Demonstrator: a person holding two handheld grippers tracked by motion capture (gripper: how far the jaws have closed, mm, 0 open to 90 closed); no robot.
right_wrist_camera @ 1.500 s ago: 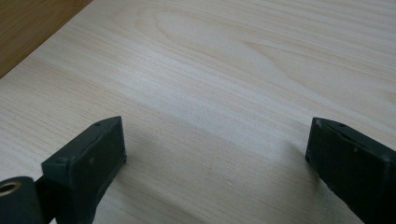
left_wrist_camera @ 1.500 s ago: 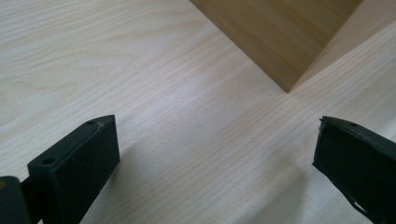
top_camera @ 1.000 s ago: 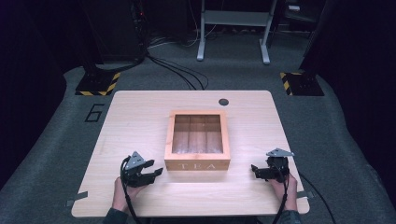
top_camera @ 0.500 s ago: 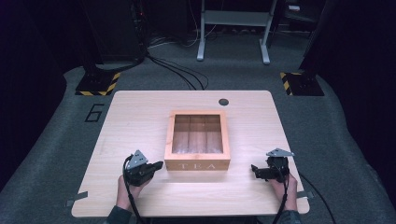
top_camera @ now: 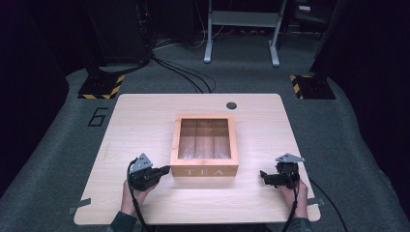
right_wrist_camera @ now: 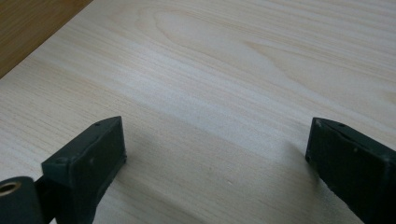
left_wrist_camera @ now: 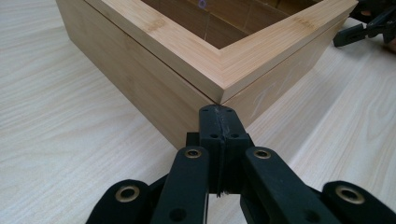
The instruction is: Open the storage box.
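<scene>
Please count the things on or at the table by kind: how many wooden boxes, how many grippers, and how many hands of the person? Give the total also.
Wooden tea box: 1
Grippers: 2, the left gripper and the right gripper
Hands: 2, the left hand and the right hand
Total: 5

A honey-brown box (top_camera: 204, 145) with pale "TEA" lettering sits on a light wood-grain table (top_camera: 145, 121); black-yellow striped floor plates (top_camera: 100, 87).

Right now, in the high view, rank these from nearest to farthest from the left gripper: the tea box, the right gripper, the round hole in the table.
1. Tea box, just right of the left gripper.
2. Right gripper, across the near edge.
3. Round hole, far side.
</scene>
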